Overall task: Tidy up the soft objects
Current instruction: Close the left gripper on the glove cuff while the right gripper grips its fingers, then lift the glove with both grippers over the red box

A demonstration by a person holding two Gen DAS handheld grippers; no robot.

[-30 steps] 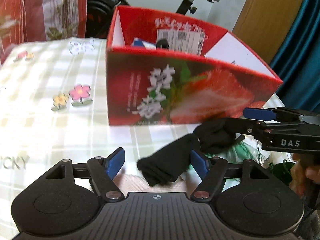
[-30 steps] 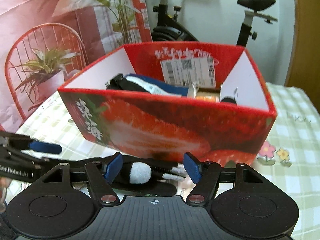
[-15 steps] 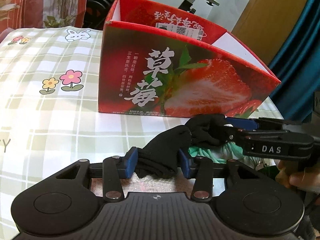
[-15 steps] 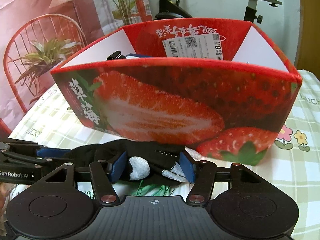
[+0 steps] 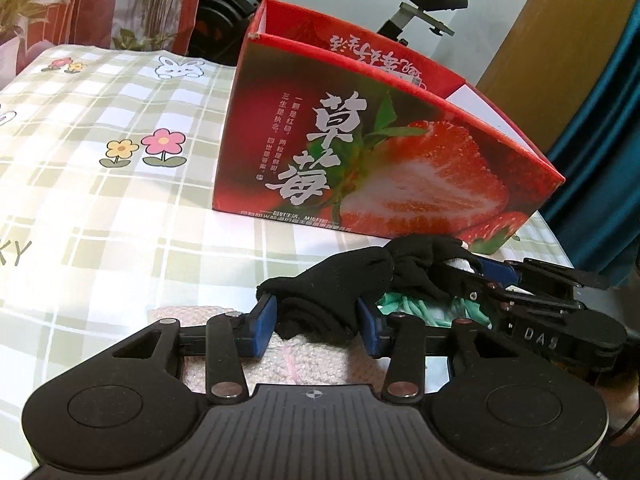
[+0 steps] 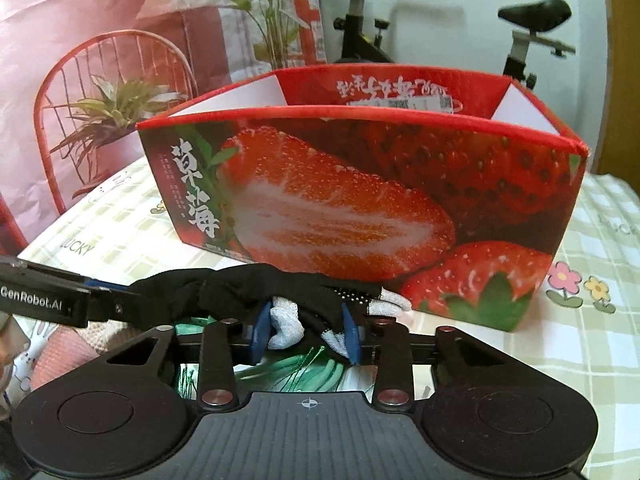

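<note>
Two grippers work at one black glove (image 5: 340, 280), which lies on the tabletop (image 5: 100, 208) just in front of a single red box (image 5: 380, 168). The left gripper (image 5: 316, 328) has the glove's cuff end between its blue pads; the last reading shows its jaws closing, and in the left wrist view both pads press against the dark cloth. The right gripper (image 6: 304, 330) is at the glove's other end, where white fingertips show; its jaws are closing too, and the pads squeeze the white and black fabric between them. Each gripper can also be seen from the other's camera, reaching in from the side.

Under the glove lie two more soft things: one green and white knitted piece (image 6: 304, 372), seen below the right gripper, and one pink knitted piece (image 5: 304, 360) below the left gripper. Whether the green piece is a single item or more cannot be told.

The box is open at the top, with white inner walls and a strawberry print on the outside. From these low angles its contents are hidden; only a paper label (image 6: 404, 102) on the far inner wall shows above the rim.

On the checked cloth there are printed flowers in pairs, one pair to the left of the box (image 5: 144, 152). Behind the tabletop stand one exercise bike (image 6: 516, 40) and one red wire chair (image 6: 112, 120).
</note>
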